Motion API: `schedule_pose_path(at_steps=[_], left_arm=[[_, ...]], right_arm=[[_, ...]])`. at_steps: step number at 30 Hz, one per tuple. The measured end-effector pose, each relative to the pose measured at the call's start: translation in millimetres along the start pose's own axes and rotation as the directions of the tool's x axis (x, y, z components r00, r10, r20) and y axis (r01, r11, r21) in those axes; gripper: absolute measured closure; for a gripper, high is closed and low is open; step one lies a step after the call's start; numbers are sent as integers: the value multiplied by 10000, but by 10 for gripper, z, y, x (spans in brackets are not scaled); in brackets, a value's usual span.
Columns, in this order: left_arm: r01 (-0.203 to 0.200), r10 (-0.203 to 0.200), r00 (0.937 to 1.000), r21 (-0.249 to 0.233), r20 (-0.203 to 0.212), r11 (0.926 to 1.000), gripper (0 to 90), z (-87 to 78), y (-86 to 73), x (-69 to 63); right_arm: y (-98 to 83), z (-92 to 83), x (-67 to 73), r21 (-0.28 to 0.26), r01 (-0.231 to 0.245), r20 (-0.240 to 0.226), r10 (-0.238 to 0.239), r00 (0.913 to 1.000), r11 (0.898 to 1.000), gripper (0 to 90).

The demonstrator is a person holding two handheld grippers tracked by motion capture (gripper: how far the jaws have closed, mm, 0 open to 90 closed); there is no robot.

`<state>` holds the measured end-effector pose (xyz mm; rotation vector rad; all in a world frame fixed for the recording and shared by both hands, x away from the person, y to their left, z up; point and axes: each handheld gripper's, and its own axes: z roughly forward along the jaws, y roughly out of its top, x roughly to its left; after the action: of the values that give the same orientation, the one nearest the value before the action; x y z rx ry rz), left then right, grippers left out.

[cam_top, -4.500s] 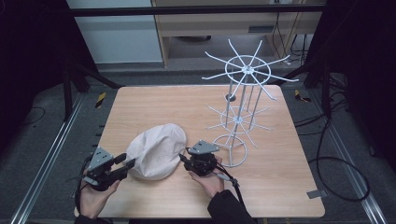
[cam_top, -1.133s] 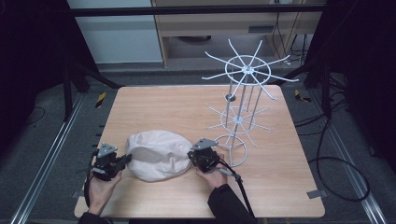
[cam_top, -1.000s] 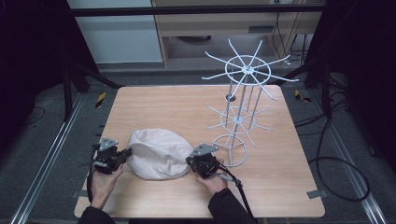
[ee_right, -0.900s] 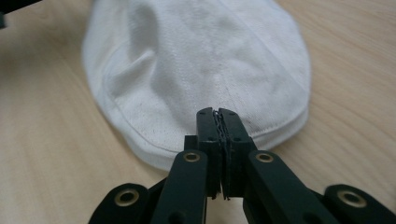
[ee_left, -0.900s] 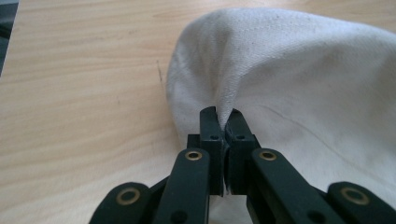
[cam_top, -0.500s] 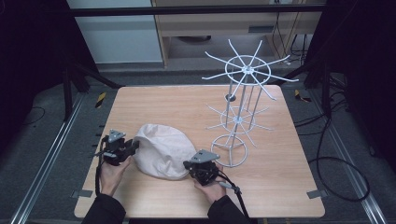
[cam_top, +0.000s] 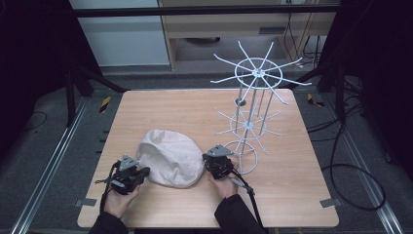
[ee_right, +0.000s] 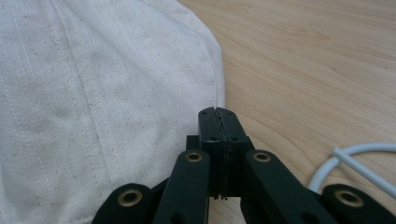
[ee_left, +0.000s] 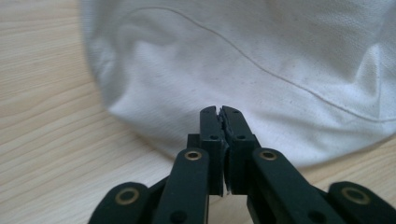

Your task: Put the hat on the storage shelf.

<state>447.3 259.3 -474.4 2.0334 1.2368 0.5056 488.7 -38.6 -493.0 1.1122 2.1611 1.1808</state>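
At the bottom of the high view, 2 hand-held grippers flank a cream-coloured, domed cloth cap [cam_top: 170,158], which lies on the light wooden table [cam_top: 170,107] at lower centre of the frame.

The left gripper [cam_top: 141,174] is set against the cap's lower left edge. Its jaws have just been closing and are now pressed together. In the left gripper view [ee_left: 222,112] the cloth [ee_left: 257,56] is seen just beyond the tips, and no fold can be made out between them.

The right gripper [cam_top: 209,168] is set at the cap's right edge. In the right gripper view [ee_right: 218,114] its jaws are shut too, right at the stitched hem [ee_right: 93,93]. Whether a thin edge is pinched cannot be told.

Further back, to the right of centre, a white 2-tier wire rack [cam_top: 253,97] with radiating spokes is seen. Its base ring [cam_top: 242,156] lies just beside the right gripper.

If the cap is lifted now, it may be left behind or dropped on 1 side, since either grip may hold little or no cloth. The rack could be nudged or tipped by the right hand or its cable, and a spoke could snag the soft cloth.
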Motion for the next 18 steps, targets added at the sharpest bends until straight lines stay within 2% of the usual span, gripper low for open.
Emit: schedule_pose_path(at_steps=[5,8,12,18], left_arm=[[-175,185,9993,300,-328,9994,897,120,40,-18],[-181,208,9978,428,-635,9989,898,174,62,36],[151,-134,9970,214,-761,9997,898,227,110,166],[562,-565,9951,-61,-805,9984,898,304,172,304]], right_arm=[[-13,31,36,387,345,-245,-336,9991,9987,900],[-24,-3,86,527,360,-784,-318,9964,9980,900],[-57,-55,213,590,809,-1417,-719,9873,9950,900],[-106,-89,406,410,745,-2274,-634,9717,9964,900]])
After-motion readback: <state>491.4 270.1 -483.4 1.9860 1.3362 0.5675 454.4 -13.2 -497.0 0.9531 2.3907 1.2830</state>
